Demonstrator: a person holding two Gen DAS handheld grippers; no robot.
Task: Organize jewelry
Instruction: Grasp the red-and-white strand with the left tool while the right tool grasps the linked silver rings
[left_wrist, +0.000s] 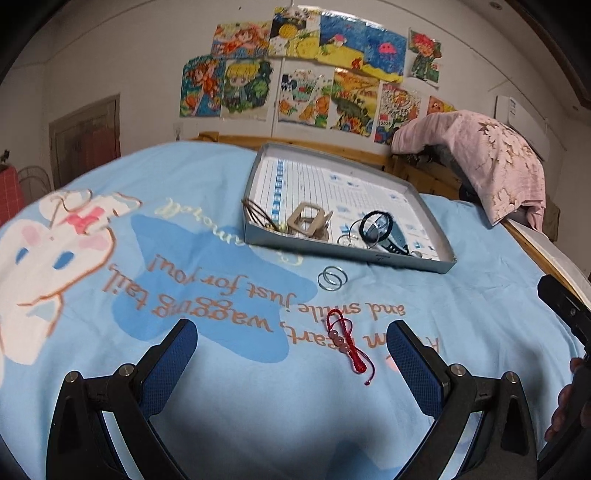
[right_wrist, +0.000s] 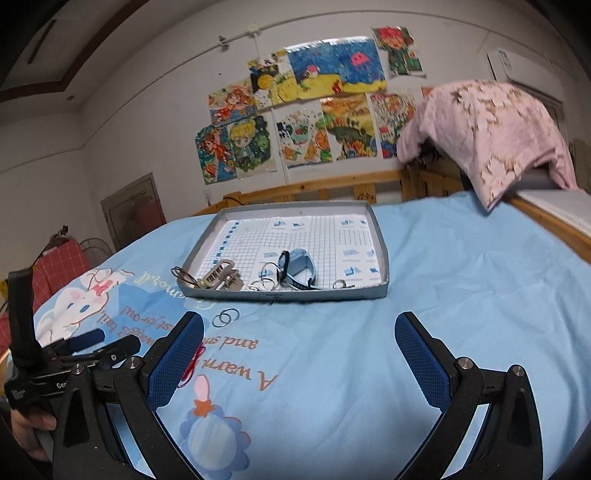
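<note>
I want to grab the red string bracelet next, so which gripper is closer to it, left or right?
Left. The red string bracelet lies on the sheet just ahead of the open left gripper, between its fingers. The right gripper sits further right, with the bracelet beyond its left finger.

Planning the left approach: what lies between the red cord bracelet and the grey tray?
In the left wrist view, only a pair of silver rings on blue bedsheet, between red cord bracelet and shallow grey tray.

Bedsheet (left_wrist: 424, 295): light blue, white cartoon rabbit, brown lettering. Tray (left_wrist: 354, 254): grey rim, white blue-gridded lining. Bracelet (left_wrist: 345, 341), 6 o'clock from tray: red cord, pink beads. Gripper pads (left_wrist: 168, 365): blue mesh.
</note>
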